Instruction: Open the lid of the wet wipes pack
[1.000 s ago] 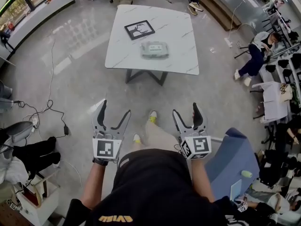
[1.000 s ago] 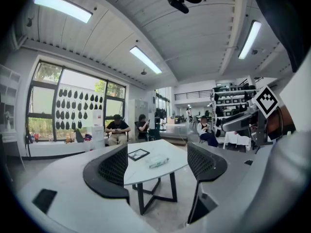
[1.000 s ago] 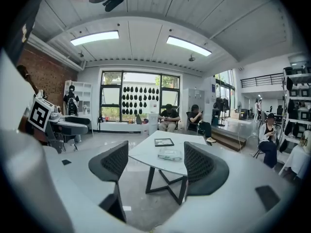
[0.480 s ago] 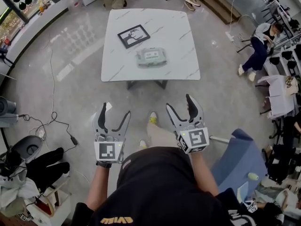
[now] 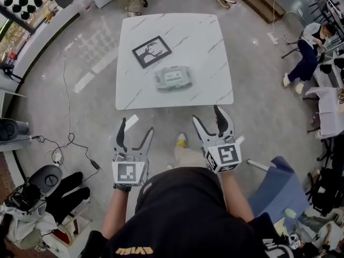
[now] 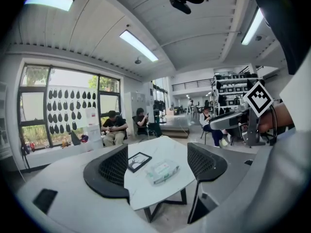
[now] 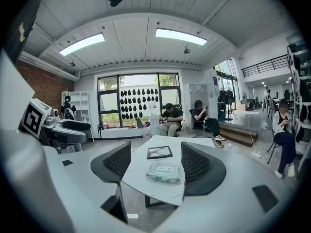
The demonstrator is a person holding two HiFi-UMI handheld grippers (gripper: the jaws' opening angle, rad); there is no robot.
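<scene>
A pale green wet wipes pack (image 5: 173,78) lies flat near the middle of a white marble table (image 5: 209,90), its lid down. It also shows in the left gripper view as the pack (image 6: 164,171) and in the right gripper view as the pack (image 7: 164,172). My left gripper (image 5: 134,131) hangs open over the floor, short of the table's near edge. My right gripper (image 5: 210,119) is also short of that edge, its jaws wide apart but closing, nothing between them. Both point toward the table.
A black picture frame (image 5: 151,51) lies on the table behind the pack. A blue chair (image 5: 277,187) stands at my right. Cables (image 5: 70,144) and bags (image 5: 37,192) lie on the floor at the left. People sit beyond the table and at the far right.
I have walked toward the table: it and the pack have come closer in the head view. Both grippers moved forward with me. The right jaws have narrowed slightly.
</scene>
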